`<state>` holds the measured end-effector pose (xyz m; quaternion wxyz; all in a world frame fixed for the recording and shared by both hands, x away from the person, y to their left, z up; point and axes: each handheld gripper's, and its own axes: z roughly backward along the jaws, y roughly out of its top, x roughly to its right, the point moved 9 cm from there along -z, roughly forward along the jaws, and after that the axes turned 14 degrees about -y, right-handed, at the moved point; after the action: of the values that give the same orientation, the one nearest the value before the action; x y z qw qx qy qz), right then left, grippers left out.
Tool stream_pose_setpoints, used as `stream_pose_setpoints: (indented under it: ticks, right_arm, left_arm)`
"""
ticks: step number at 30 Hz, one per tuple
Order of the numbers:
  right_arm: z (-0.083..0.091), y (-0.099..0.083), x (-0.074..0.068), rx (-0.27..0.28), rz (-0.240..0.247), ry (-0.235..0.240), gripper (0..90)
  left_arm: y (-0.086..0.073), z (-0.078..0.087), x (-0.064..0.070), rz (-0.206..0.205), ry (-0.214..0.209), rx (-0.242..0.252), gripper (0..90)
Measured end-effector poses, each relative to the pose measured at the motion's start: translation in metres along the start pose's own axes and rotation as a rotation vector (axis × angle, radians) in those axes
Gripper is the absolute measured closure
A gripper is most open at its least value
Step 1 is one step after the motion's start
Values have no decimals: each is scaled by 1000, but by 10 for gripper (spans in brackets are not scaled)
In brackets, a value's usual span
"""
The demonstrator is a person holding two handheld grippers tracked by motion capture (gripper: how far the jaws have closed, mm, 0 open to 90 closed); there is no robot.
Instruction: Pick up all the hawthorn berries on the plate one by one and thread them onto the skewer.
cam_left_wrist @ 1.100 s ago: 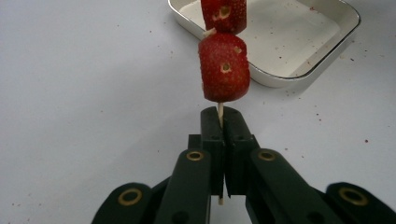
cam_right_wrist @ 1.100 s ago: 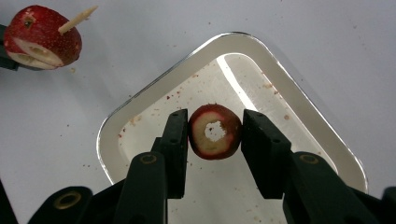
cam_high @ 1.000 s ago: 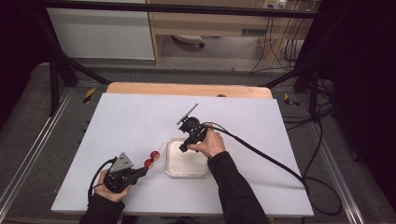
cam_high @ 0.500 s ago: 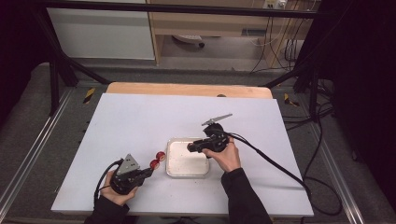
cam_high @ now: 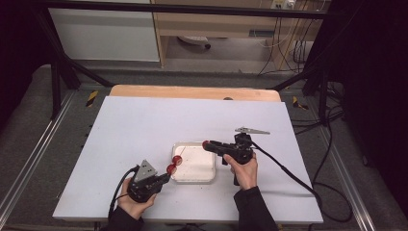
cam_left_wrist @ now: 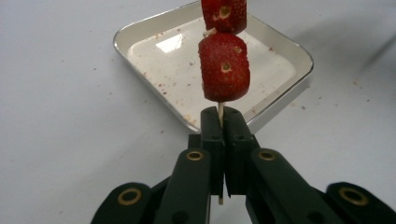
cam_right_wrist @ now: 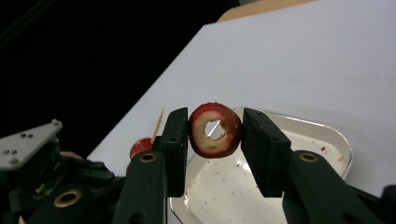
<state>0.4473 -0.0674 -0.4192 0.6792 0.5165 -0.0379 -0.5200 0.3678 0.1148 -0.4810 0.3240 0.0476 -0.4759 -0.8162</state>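
Over the white tray [cam_high: 193, 166] on the bench, the left claw [cam_left_wrist: 223, 122] pinches a skewer [cam_left_wrist: 220, 110] bearing two strawberry pieces [cam_left_wrist: 223, 67], while the right claw [cam_right_wrist: 215, 130] grips a cored strawberry slice [cam_right_wrist: 214, 130], whose hole should line up squarely with the skewer's tip.
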Motion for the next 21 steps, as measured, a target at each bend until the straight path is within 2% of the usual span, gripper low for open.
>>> stream_pose_setpoints:
  ticks: [11,15,21]
  right_arm:
    - [8,15,-2,158,-90,34,626]
    - [9,22,-4,199,-126,52,626]
    - [13,29,-5,245,-154,69,626]
  left_arm:
    - [21,-19,26,36,-37,56,879]
    - [26,-25,31,33,-43,68,879]
    - [33,-30,35,33,-49,89,879]
